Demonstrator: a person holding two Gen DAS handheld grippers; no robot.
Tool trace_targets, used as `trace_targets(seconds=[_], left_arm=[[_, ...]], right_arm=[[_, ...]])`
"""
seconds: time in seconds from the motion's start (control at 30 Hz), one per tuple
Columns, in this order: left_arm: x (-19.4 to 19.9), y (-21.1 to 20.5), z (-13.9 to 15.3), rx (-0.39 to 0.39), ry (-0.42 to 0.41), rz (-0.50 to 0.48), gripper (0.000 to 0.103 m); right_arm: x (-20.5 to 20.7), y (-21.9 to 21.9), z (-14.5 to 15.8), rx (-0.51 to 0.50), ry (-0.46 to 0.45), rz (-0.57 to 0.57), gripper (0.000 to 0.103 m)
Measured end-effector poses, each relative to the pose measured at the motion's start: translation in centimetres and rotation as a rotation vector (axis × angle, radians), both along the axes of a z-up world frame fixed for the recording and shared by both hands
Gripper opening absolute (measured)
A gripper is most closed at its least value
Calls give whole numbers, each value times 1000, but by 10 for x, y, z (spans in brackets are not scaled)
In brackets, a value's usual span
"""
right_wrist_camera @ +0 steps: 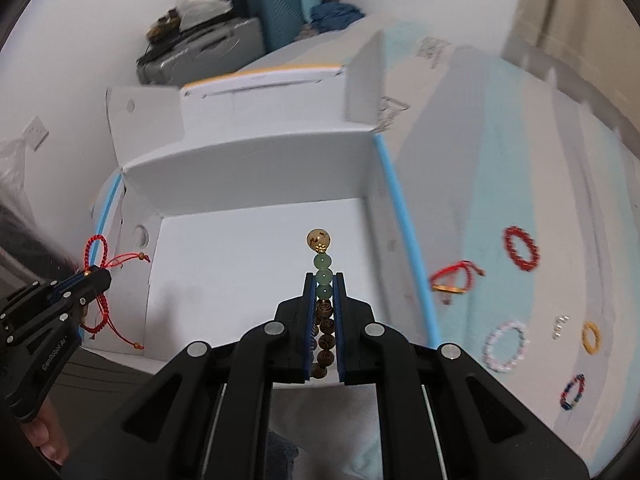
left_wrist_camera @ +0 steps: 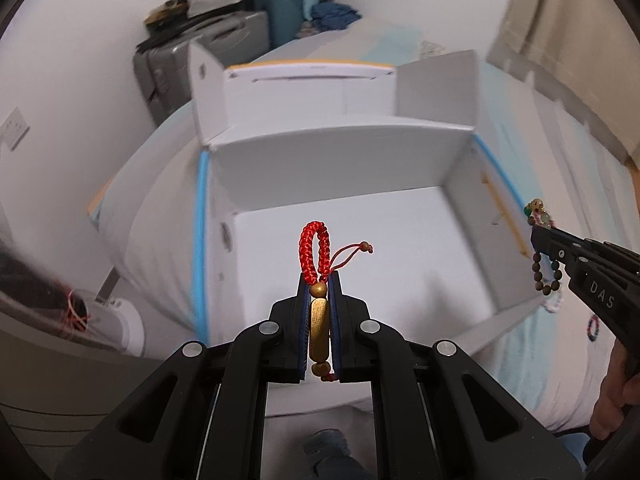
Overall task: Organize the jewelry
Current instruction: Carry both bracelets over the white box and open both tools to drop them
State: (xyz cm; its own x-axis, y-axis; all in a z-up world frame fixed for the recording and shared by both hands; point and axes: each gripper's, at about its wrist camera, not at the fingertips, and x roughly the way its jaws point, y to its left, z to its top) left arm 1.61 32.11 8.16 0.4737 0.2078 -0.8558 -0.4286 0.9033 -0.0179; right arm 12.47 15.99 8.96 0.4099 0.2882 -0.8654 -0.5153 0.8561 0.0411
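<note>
My left gripper (left_wrist_camera: 319,280) is shut on a red braided bracelet with a gold bar (left_wrist_camera: 319,330), held above the open white box (left_wrist_camera: 340,168). It also shows in the right wrist view (right_wrist_camera: 96,276). My right gripper (right_wrist_camera: 324,278) is shut on a brown wooden bead bracelet with green beads (right_wrist_camera: 323,278), also above the box (right_wrist_camera: 248,168); in the left wrist view the right gripper (left_wrist_camera: 538,232) sits at the box's right wall with the beads (left_wrist_camera: 540,268) hanging.
On the pale bedsheet right of the box lie several bracelets: a red beaded one (right_wrist_camera: 520,249), a red cord one with gold bar (right_wrist_camera: 454,278), a white one (right_wrist_camera: 505,346), a yellow one (right_wrist_camera: 591,336), a multicolour one (right_wrist_camera: 573,392). Suitcases (left_wrist_camera: 256,20) stand at the back.
</note>
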Motion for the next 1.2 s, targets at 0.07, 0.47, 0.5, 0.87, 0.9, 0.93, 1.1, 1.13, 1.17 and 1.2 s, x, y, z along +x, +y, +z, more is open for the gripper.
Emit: trace_targets(seconds=[0.07, 0.47, 0.5, 0.87, 0.9, 0.93, 1.1, 1.13, 1.17, 1.2], left_arm=[[1, 8, -8, -7, 18, 18, 7], [19, 24, -51, -39, 102, 38, 7], [20, 24, -53, -42, 106, 38, 7], [27, 20, -58, -24, 111, 40, 11], [26, 19, -57, -20, 111, 41, 11], [26, 18, -55, -16, 108, 44, 11], [23, 15, -45, -8, 98, 41, 42], [22, 15, -43, -7, 97, 42, 44], [21, 14, -41, -9, 92, 44, 49], [20, 14, -38, -9, 86, 46, 55]], right_arm=[[4, 13, -12, -12, 30, 17, 7], [22, 40, -63, -80, 138, 49, 7], [23, 40, -65, -83, 141, 50, 7], [23, 45, -77, -104, 148, 56, 10], [23, 45, -76, -104, 146, 55, 11], [22, 44, -76, -100, 145, 53, 16], [16, 42, -65, -76, 114, 72, 39], [15, 41, -62, -71, 106, 70, 46], [15, 39, -58, -62, 99, 65, 48], [15, 37, -55, -55, 94, 62, 53]])
